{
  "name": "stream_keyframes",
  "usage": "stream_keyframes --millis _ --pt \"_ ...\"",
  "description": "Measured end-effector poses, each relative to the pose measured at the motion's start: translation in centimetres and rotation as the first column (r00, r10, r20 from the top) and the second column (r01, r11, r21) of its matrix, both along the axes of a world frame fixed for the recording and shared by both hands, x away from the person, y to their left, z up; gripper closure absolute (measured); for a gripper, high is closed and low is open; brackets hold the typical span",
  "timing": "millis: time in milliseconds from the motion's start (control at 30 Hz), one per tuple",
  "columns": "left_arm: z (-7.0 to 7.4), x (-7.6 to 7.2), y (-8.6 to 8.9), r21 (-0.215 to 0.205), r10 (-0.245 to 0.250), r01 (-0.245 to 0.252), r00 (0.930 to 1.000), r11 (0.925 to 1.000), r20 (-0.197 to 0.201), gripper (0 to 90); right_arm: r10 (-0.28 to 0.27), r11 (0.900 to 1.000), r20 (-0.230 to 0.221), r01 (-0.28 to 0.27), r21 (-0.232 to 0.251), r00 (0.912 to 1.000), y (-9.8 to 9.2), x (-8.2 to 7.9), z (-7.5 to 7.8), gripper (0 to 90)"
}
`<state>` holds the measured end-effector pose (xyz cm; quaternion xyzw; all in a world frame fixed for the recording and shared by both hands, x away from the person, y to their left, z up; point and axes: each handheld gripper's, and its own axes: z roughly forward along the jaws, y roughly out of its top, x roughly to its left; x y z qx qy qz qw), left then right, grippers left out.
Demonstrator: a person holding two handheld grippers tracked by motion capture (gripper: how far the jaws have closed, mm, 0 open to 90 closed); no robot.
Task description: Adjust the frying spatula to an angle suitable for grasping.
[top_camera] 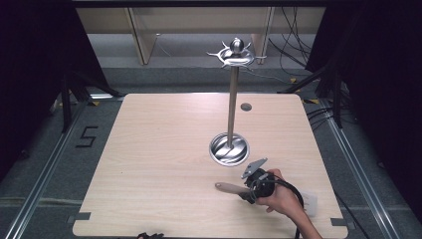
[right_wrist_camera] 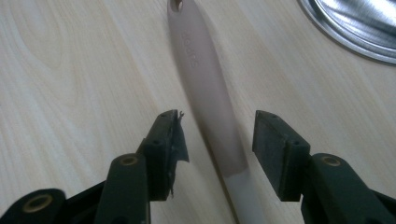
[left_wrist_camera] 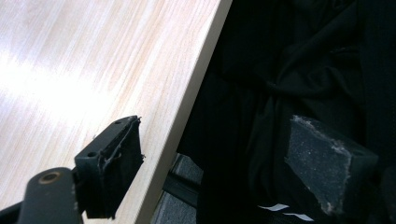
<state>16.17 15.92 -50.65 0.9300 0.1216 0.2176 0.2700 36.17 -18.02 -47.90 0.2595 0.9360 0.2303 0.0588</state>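
Closing on the utensil handle beside the stand

Our right gripper (right_wrist_camera: pixel 217 135) straddles the beige handle (right_wrist_camera: pixel 205 88), which lies flat just in front of the stand's steel base (top_camera: pixel 229 149); pads spread, not yet touching. We should centre before pinching. Our left gripper (left_wrist_camera: pixel 210 168) hangs spread, holding nothing, at the table edge (left_wrist_camera: pixel 187 116).

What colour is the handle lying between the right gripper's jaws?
Beige-pink handle, turning white near the jaws; clearest in the right gripper view.

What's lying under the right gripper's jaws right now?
The taupe handle of a utensil lies flat on the light wooden table, between the right gripper's open jaws, pads not touching it. Its paler end continues beneath the gripper, so the utensil's head is covered.
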Motion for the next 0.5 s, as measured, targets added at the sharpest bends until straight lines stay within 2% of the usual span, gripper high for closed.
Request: stream_keyframes --millis 33,67,133,167,333,433,500 --pt "0.03 0.01 0.0 0.003 -0.002 0.002 1.0 1.0 0.001 17.4 -0.026 1.0 -0.023 0.025 -0.014 0.9994 0.06 -0.04 0.01 53.5" --pt "0.02 -0.03 -0.01 0.002 0.001 -0.001 1.0 1.0 0.002 17.4 0.012 1.0 -0.005 -0.012 -0.008 0.9999 0.1 0.18 -0.16 54.0" --pt "-0.02 0.0 -0.02 0.001 -0.003 0.003 1.0 1.0 -0.001 17.4 0.011 1.0 -0.02 -0.011 -0.024 0.9997 0.23 0.21 -0.24 55.6" --pt "-0.02 0.0 -0.02 0.0 -0.002 0.002 1.0 1.0 -0.001 17.4 0.028 0.999 -0.004 -0.029 -0.042 0.9996 0.28 0.28 -0.3 57.2" --pt "0.05 -0.09 0.0 0.002 0.007 -0.007 0.9999 1.0 0.011 17.4 0.037 0.998 -0.026 -0.038 -0.055 0.999 0.37 0.51 -0.38 59.1" --pt "0.02 -0.09 -0.01 0.002 0.007 -0.007 0.9999 1.0 0.011 17.4 0.019 0.998 -0.036 -0.022 -0.067 0.9992 0.38 0.61 -0.54 60.4" --pt "0.04 -0.08 0.0 0.002 0.006 -0.006 0.9999 1.0 0.011 17.4 0.028 0.996 -0.042 -0.031 -0.086 0.9987 0.22 0.69 -0.44 61.8"
